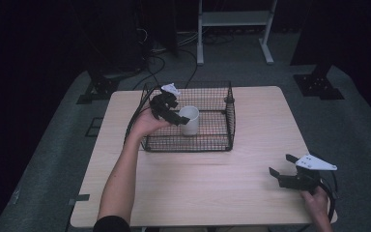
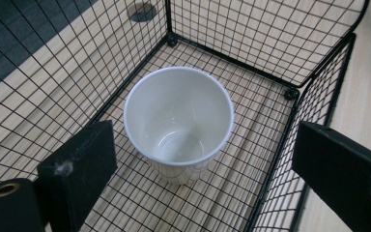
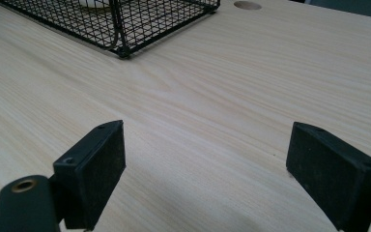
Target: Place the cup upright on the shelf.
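Observation:
A white paper cup [image 1: 190, 120] stands upright and empty inside a black wire basket [image 1: 232, 112] at the far middle of the table. My left gripper [image 1: 175, 111] hovers over the basket's left part, just left of the cup, and is open. In the left gripper view the cup [image 2: 178, 123] sits on the basket [image 2: 270, 38] floor between and beyond the wide-apart jaws of the left gripper [image 2: 205, 137], untouched. My right gripper [image 1: 281, 164] rests open near the table's front right. Its own view shows the right gripper [image 3: 207, 133] over bare wood.
The light wooden table [image 1: 198, 183] has open room in front of and to the right of the basket [image 3: 149, 19]. A round cable hole [image 3: 247, 5] lies beyond the basket. On the floor behind stand a white frame [image 1: 234, 29], black stand bases [image 1: 319, 84] and cables.

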A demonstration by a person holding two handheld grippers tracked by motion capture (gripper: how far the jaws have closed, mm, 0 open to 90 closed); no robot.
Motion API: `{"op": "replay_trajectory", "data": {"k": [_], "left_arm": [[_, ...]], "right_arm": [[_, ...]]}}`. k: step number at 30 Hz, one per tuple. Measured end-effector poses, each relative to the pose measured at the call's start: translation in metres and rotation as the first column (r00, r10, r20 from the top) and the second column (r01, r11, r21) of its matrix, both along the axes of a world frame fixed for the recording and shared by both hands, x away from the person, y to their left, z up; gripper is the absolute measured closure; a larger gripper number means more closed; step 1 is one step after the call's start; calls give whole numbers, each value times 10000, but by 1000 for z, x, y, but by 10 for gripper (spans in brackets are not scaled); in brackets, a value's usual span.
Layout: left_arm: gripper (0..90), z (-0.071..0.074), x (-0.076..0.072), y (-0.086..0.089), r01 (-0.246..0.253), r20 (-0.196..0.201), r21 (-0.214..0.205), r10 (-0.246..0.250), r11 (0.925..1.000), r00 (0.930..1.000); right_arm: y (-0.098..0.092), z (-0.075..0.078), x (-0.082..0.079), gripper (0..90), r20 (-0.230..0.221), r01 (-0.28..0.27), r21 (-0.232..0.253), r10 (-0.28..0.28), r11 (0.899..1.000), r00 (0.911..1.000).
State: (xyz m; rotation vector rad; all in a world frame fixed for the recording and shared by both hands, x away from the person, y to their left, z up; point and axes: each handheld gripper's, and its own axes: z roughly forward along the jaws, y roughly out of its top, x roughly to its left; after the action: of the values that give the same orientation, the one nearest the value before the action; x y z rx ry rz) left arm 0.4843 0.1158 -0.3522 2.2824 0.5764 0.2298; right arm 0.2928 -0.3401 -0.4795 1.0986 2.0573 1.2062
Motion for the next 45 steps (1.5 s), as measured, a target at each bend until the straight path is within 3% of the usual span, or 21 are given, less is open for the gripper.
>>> {"op": "replay_trajectory", "data": {"k": [7,24,27,39,45], "left_arm": [[80,6,-12,4,90,333,-94,-87,9999,9994],[80,9,-40,8,265,671,-196,-252,9995,9974],[80,8,-44,6,365,552,-175,-355,9992,9978],[81,14,-63,3,704,875,-154,-687,9974,9938],[84,14,-70,5,797,847,-174,-780,9967,9933]], "right_arm": [[0,0,0,131,8,9,-5,-9,10000,10000],[0,0,0,131,8,-7,2,7,10000,10000],[0,0,0,131,11,-11,-11,11,10000,10000],[0,0,0,131,33,-39,-2,39,10000,10000],[0,0,0,131,26,-18,7,18,10000,10000]]}}
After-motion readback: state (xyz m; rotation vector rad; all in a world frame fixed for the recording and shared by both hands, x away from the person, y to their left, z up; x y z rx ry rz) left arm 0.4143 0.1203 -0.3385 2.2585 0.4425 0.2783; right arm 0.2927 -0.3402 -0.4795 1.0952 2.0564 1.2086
